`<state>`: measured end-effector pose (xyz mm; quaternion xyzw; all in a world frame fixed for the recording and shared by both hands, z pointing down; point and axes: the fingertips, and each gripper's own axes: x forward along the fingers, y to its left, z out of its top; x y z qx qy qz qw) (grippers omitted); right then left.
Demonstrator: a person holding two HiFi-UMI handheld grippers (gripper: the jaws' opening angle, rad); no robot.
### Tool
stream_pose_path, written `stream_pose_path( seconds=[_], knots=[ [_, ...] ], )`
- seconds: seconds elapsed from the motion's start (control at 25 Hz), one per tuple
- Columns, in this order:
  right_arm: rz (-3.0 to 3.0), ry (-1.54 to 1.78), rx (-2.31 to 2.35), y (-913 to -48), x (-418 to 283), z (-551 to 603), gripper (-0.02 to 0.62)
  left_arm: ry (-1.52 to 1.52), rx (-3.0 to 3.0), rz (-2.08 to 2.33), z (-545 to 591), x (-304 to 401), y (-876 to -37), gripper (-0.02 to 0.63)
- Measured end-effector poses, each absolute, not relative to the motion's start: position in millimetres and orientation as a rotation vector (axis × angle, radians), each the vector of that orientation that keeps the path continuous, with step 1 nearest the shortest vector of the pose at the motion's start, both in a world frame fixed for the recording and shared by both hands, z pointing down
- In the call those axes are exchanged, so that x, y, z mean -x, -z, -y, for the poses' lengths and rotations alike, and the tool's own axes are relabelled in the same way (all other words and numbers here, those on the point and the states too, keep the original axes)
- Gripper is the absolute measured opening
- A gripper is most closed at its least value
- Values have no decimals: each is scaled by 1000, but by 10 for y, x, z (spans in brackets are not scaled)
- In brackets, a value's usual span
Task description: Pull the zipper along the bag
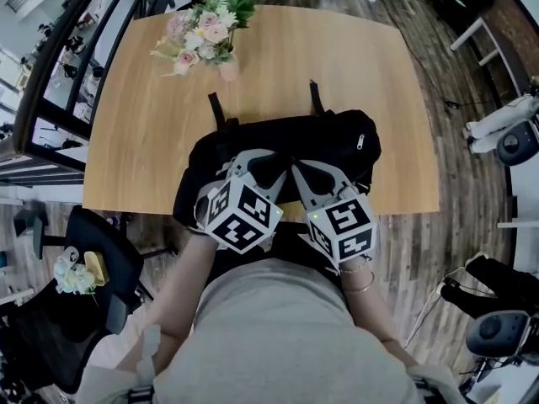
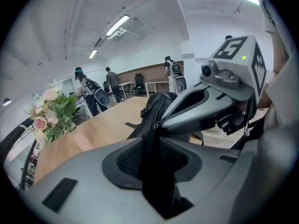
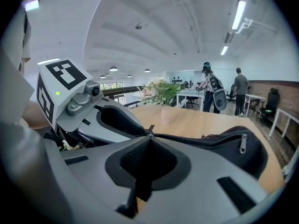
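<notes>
Two tools (image 1: 266, 165) (image 1: 296, 169) pinch one bag (image 1: 337, 141).

Bag (image 1: 328, 141): black cloth, matt, finely woven, creased where gathered. Zipper (image 3: 196, 138): dark fine-toothed line. Pull tab (image 3: 242, 143): silvery metal, slightly glossy. Table (image 1: 337, 66): light wood, smooth, satin sheen, faint grain noted. Left gripper (image 2: 156, 125) and right gripper (image 3: 148, 135): grey plastic shells, matt, smooth. Pads (image 2: 126, 160): black, rough-textured, rubber-like. Marker cubes (image 1: 244, 215): matt white faces, black print. Floor (image 1: 438, 49): wood-look planks, mixed tones. Person's top (image 1: 269, 326): grey cloth, matt.
</notes>
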<state>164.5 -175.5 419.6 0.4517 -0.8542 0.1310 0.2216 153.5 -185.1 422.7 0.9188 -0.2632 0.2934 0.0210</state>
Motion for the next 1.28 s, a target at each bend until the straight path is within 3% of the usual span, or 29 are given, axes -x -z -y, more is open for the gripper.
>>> stream_pose_path(
  seconds=[0.36, 1.28],
  knots=[
    [2350, -307, -1253, -4183, -1709, 1809, 9, -867, -2858, 877, 1900, -1511, -4237, 64],
    [2330, -301, -1313, -4115, -2160, 1927, 12, -785, -2812, 1003, 2036, -1429, -4125, 63]
  ],
)
